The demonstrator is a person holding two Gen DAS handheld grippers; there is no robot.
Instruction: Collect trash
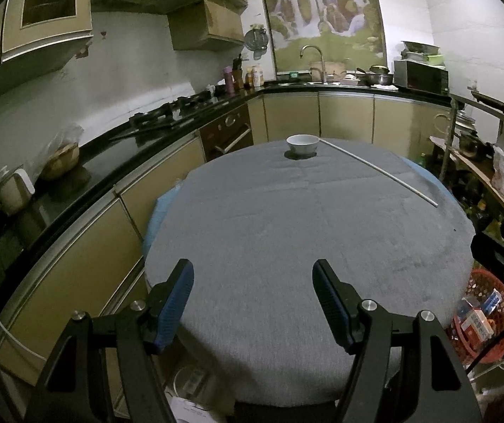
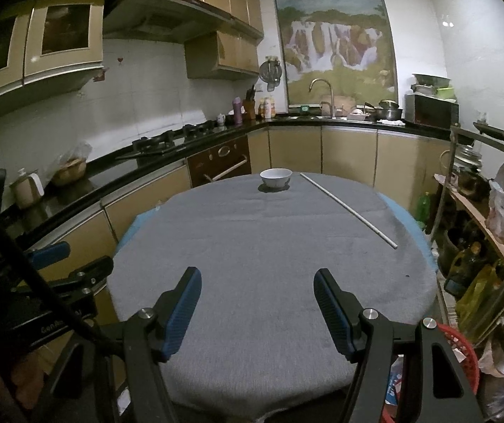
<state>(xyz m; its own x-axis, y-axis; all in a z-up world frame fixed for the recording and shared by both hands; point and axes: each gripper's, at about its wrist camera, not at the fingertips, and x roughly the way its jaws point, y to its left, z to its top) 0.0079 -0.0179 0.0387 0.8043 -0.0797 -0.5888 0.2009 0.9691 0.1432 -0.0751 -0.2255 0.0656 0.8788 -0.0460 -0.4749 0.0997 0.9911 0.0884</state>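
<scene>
Two things lie on the bench (image 1: pixel 287 239), which is covered by a grey cloth: a white bowl (image 1: pixel 302 145) at the upper middle of the frame and a thin white rod (image 1: pixel 378 172) running from beside the bowl toward the right edge. No trash is visible on the cloth. The left gripper (image 1: pixel 253 278) hovers at the lower edge, fingers (image 1: pixel 176 303) wide and empty – the right gripper (image 2: pixel 257 287) is the same. A red basket (image 1: pixel 481 317) with packets stands at lower right, beside the bench. Nothing blocks the way to the bowl.
</scene>
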